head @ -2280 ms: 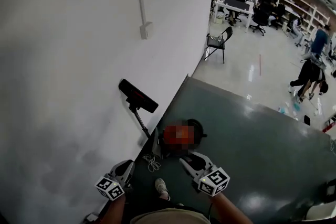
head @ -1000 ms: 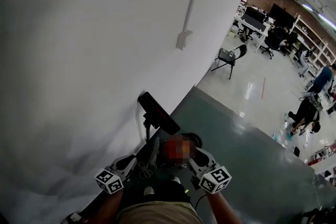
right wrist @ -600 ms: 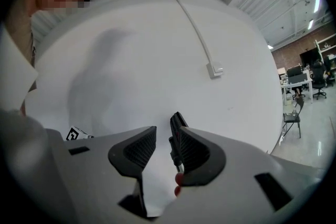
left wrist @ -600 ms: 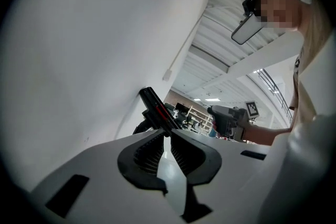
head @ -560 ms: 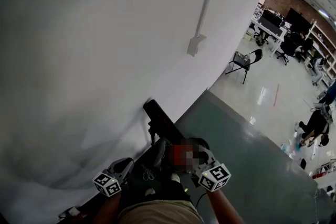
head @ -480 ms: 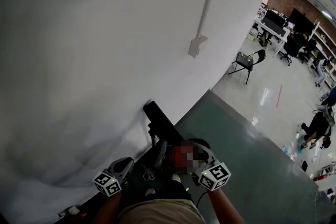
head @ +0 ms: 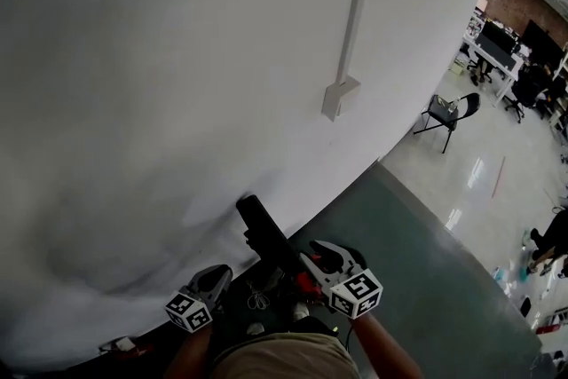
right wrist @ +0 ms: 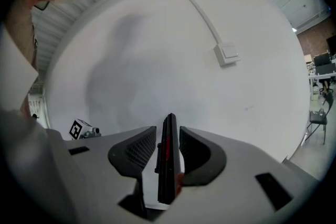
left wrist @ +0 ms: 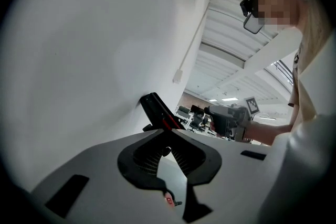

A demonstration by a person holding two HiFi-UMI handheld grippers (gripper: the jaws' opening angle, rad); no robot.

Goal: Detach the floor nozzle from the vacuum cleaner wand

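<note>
We see a dim, softly shadowed wall [head: 177, 84], pale glare on the far floor [head: 475, 182], and dark fisheye edges in both gripper views.

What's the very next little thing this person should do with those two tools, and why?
Probably open the left tool and bring it to the wand, hidden here, under the floor nozzle. The right tool clamps the nozzle edge-on, while the left is shut, empty and off to the side; pulling the nozzle off likely needs the wand braced.
</note>
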